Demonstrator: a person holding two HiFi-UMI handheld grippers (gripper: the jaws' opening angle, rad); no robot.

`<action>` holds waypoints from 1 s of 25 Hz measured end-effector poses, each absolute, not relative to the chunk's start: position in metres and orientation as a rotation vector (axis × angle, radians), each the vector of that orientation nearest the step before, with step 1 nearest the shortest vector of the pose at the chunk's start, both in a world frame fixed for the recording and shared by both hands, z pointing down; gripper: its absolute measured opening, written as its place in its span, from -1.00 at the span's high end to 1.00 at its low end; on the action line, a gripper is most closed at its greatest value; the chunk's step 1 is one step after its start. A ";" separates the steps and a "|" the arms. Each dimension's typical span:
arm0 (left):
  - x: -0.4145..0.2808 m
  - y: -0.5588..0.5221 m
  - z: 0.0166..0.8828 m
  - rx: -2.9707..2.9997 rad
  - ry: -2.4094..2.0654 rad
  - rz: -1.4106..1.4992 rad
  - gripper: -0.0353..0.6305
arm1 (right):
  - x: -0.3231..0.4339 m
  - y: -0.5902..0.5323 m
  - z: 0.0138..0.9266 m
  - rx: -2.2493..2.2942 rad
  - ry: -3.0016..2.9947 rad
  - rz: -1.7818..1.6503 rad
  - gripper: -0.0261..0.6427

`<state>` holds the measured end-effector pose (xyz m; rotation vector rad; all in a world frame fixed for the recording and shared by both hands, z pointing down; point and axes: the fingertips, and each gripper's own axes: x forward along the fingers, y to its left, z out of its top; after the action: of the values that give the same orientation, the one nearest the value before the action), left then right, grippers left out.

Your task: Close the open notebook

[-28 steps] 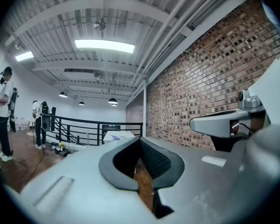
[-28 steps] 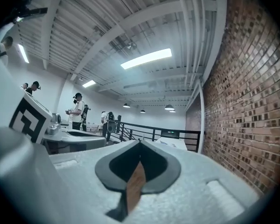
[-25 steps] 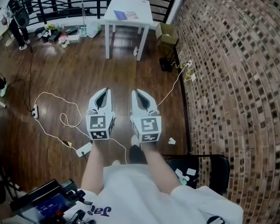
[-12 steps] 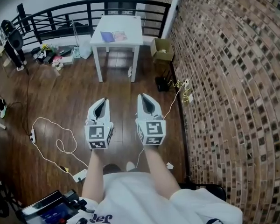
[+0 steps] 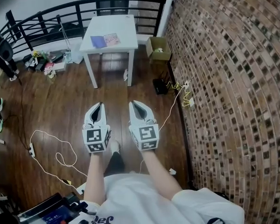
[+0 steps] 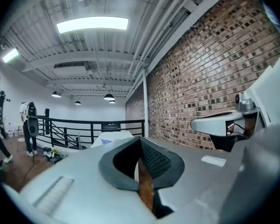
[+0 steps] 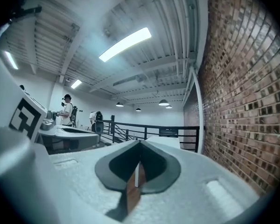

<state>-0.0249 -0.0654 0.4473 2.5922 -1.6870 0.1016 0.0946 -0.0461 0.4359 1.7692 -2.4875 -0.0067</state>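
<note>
The open notebook lies on the white table, well apart from both tongs. The left gripper and the right gripper are clenched with nothing in them. They point level toward the table.

The step in hand looks like getting to the table. Next, the person likely needs to come close and flip 1 side of the notebook over.

The marker cube on each gripper shows black squares, not words. The notebook pages are too small to read.

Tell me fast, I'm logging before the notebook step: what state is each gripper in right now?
Left gripper: closed, holding nothing.
Right gripper: closed, holding nothing.
</note>
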 end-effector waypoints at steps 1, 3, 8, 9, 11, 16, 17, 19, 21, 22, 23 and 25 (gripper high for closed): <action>-0.023 -0.085 0.448 2.600 -1.674 0.087 0.85 | 0.092 -0.063 0.436 1.764 -2.484 -0.019 0.95; -0.021 -0.124 0.444 2.608 -1.651 0.053 0.85 | 0.083 -0.100 0.433 1.747 -2.477 -0.042 0.95; -0.032 -0.221 0.419 2.667 -1.632 -0.001 0.85 | 0.057 -0.190 0.408 1.744 -2.479 -0.094 0.95; -0.039 -0.239 0.416 2.675 -1.640 -0.013 0.85 | 0.053 -0.206 0.404 1.747 -2.472 -0.110 0.95; -0.056 -0.270 0.411 2.669 -1.668 -0.022 0.85 | 0.041 -0.234 0.401 1.739 -2.469 -0.131 0.95; -0.079 -0.327 0.436 2.583 -1.684 0.015 0.85 | 0.017 -0.283 0.413 1.664 -2.509 -0.038 0.95; -0.078 -0.334 0.442 2.576 -1.672 0.021 0.85 | 0.015 -0.292 0.415 1.646 -2.514 -0.033 0.95; -0.077 -0.352 0.444 2.568 -1.662 0.018 0.85 | 0.010 -0.316 0.414 1.623 -2.524 -0.045 0.95; -0.074 -0.375 0.441 2.577 -1.664 0.011 0.85 | 0.008 -0.346 0.413 1.619 -2.539 -0.050 0.95; -0.072 -0.386 0.441 2.585 -1.664 0.012 0.85 | 0.009 -0.359 0.415 1.618 -2.543 -0.048 0.95; -0.069 -0.398 0.442 2.590 -1.668 0.019 0.85 | 0.010 -0.371 0.418 1.613 -2.548 -0.042 0.95; -0.067 -0.424 0.445 2.589 -1.695 0.036 0.85 | 0.011 -0.397 0.424 1.590 -2.567 -0.033 0.95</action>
<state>-0.0673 -0.4236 0.4453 2.5886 -1.6946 0.0356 0.0111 -0.3967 0.4241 1.5897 -2.5667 -0.0330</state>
